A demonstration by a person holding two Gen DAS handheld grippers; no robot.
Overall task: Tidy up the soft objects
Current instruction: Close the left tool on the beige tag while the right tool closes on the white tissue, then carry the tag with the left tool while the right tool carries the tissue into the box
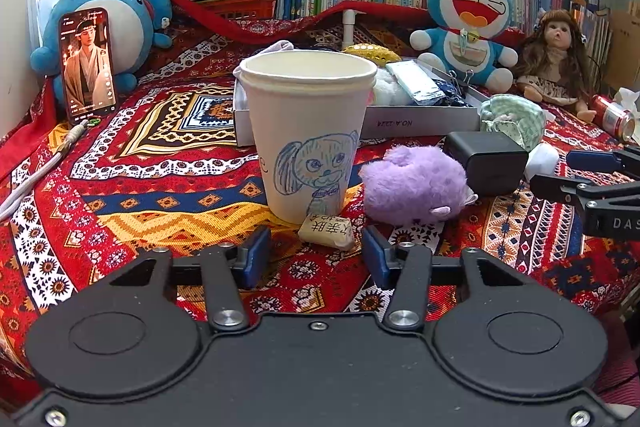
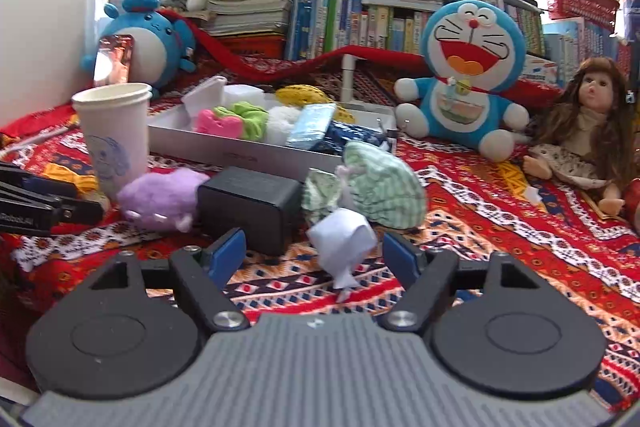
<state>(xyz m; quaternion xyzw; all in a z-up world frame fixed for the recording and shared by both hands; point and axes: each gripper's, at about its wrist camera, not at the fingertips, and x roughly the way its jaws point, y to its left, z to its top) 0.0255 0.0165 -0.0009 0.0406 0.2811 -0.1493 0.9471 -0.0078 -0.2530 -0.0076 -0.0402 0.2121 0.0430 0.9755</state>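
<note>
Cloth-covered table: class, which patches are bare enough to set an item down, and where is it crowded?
Free: the cloth between the phone and the cup, and the stretch before the doll. Crowded: around the purple toy, black block and box.

A counter under a red patterned cloth carries a paper cup, purple plush, black charger, shallow grey box, wrapped candy and white cloth.

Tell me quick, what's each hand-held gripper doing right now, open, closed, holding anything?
Left hand-held gripper: open, holding nothing; a small wrapped packet lies between its fingertips.
Right hand-held gripper: open, holding nothing; a white cloth piece sits between its fingers.
</note>
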